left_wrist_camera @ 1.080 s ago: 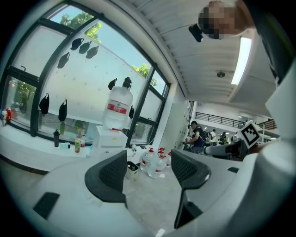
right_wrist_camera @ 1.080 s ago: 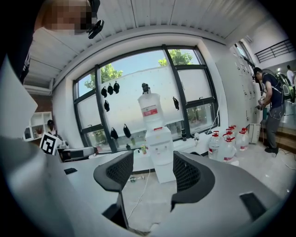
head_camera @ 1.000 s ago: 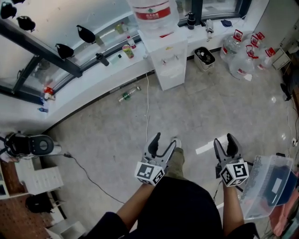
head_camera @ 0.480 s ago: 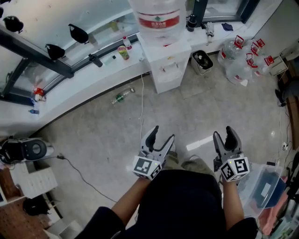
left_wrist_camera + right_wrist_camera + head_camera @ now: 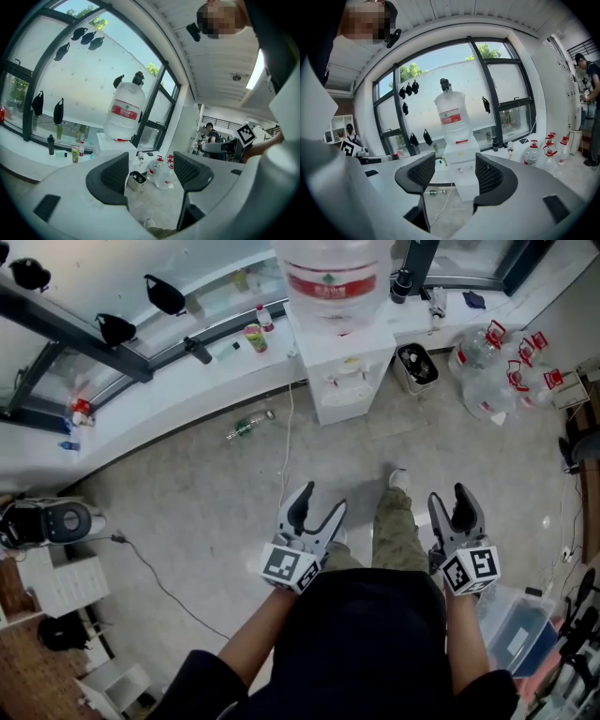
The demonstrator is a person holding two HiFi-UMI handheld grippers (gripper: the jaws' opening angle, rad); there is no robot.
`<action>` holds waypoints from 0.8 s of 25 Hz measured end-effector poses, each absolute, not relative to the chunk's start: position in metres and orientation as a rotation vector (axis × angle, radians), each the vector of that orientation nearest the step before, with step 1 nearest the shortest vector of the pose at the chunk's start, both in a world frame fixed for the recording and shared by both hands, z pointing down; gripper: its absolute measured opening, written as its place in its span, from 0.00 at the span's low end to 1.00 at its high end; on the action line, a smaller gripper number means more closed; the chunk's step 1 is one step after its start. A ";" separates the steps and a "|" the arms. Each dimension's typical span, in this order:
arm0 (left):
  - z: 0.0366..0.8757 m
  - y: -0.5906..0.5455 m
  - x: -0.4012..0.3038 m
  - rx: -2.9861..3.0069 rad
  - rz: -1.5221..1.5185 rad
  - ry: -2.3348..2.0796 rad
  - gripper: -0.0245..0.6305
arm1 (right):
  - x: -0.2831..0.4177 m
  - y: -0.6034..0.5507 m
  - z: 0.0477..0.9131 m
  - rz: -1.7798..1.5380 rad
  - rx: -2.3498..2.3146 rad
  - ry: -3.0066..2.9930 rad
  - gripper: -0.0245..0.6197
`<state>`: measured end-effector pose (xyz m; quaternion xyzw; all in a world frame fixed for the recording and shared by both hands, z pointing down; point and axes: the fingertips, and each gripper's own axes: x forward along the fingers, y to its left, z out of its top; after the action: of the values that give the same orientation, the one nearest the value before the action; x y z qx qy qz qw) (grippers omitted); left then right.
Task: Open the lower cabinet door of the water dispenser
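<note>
Where the water dispenser (image 5: 342, 371) stands: at 12 o'clock in the head view, backed against the white window ledge (image 5: 169, 395), far across the floor from the person.
Water bottle (image 5: 336, 277): large, clear and red-labelled, upended on top of the dispenser.
Lower cabinet door (image 5: 349, 404): on the dispenser's front below the taps, lying flat with the body, well apart from both tools.
Left gripper (image 5: 321, 500): at 7 o'clock, held before the person's waist; jaws spread wide, with only distant floor and room showing between them.
Right gripper (image 5: 450, 497): at 5 o'clock, level with the left one; jaws spread and holding nothing. Its own view frames the far-off dispenser in the gap between them.
Person: dark top at 6 o'clock, one olive trouser leg (image 5: 394, 526) set forward between the two tools, light shoe (image 5: 399, 480) pointing to 12 o'clock.
Floor (image 5: 206, 493): pale grey.
Green bottle (image 5: 246, 429): lying on its side at 11 o'clock, near the ledge.
White cable (image 5: 286, 456): trailing from the dispenser's left side toward 6 o'clock.
Waste bin (image 5: 417, 367): just beside the dispenser, at its 3 o'clock.
Spare water jugs (image 5: 487, 367): clustered at 2 o'clock, clear with red handles.
Drink can (image 5: 254, 337): upright on the ledge at 11 o'clock.
Clear plastic box (image 5: 511, 634): at 4 o'clock, by the person's right arm.
</note>
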<state>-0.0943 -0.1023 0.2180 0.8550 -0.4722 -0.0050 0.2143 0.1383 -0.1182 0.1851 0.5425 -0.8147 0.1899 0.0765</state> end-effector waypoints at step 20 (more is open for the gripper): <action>0.211 -0.266 0.038 2.215 0.055 -1.576 0.46 | 0.249 -0.357 0.208 0.596 1.195 -2.661 0.40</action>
<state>0.0384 -0.2661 0.2106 0.7964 -0.5669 0.0198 0.2098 0.2492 -0.3571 0.2080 0.4002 -0.8907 0.1995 0.0822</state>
